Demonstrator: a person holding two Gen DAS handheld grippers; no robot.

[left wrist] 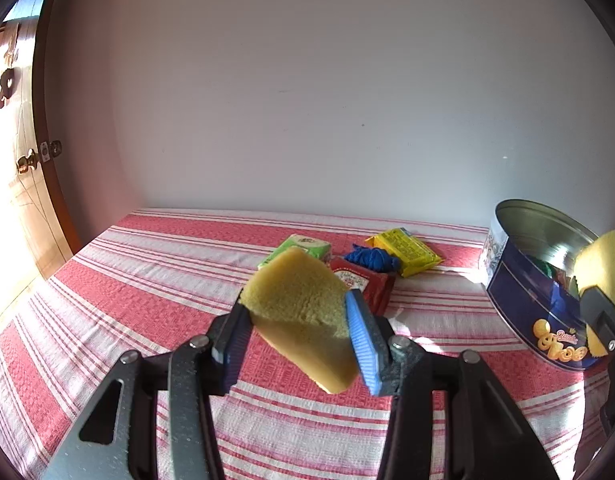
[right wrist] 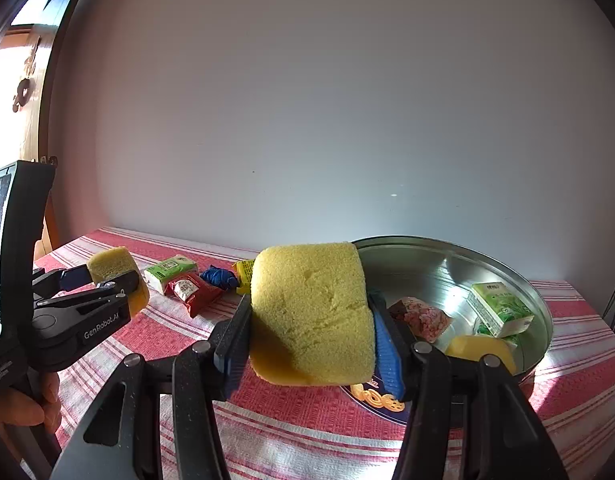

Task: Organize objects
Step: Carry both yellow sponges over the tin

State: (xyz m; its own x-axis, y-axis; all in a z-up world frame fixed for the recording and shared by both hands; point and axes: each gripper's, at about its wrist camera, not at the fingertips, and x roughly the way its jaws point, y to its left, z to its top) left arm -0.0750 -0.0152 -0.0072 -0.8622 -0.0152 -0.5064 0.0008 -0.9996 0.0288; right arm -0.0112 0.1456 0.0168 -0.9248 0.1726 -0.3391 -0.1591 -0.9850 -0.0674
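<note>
Above the tin (right wrist: 539,308) — right gripper (right wrist: 307,334) clamps a sponge (right wrist: 311,312)

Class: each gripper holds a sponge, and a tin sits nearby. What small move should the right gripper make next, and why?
Probably carry the right gripper forward over the tin and let go. Its sponge is clamped and held just at the tin's near rim, and the tin already holds a sponge and packets, so it seems to be where things go.

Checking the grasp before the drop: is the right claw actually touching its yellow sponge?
Touching. The right wrist view shows the right claw with both pads pressed against the yellow sponge, which bulges between them.
</note>
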